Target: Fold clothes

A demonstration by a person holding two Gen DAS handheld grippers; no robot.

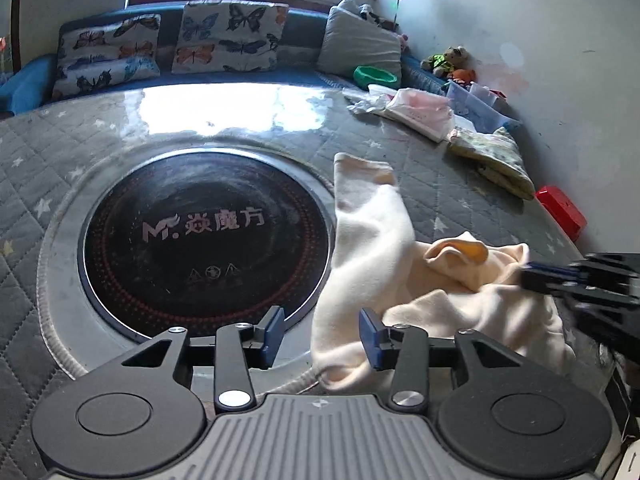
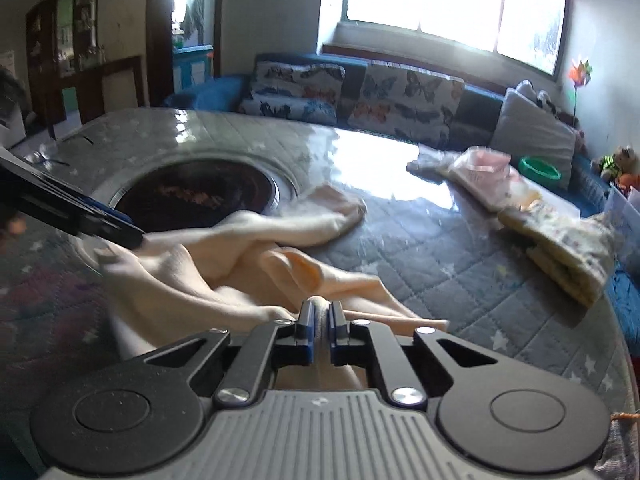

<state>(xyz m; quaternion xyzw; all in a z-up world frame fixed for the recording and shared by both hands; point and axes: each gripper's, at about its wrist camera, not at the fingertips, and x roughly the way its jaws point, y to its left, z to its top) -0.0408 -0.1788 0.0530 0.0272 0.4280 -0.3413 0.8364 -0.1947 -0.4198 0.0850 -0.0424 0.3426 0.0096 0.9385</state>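
The cream garment [image 1: 400, 264] lies crumpled on the quilted grey table cover [image 1: 460, 184], just right of the round black cooktop [image 1: 204, 240] set into the table, with one long leg or sleeve stretched away toward the far side and a bunched, more orange fold near the middle. It looks like a thin, soft knit — light, limp, and with no stiffness of its own, so any part not held will probably sag and drag. The glossy clear sheet over the cover suggests the cloth will slide rather than catch, which helps spreading but lets a fold slip.

The right gripper [image 2: 319, 316] has its jaws pressed together on a pinch of the garment's near edge; a rounded wad of fabric shows between the blue pads. The left gripper [image 1: 322, 330] has its jaws spread wide, with the near left edge of the cloth lying between and under the fingers, nothing gripped. In the right wrist view the left gripper [image 2: 132, 236] looks blurred at the garment's left side.

A good hold, in my judgement, is a hem or corner — two separated points on one edge — so the cloth can be pulled taut and flat before folding.

Further out, folded patterned cloths [image 1: 496, 160] and a pink bundle [image 1: 416, 112] sit near the far right edge, apart from the garment.
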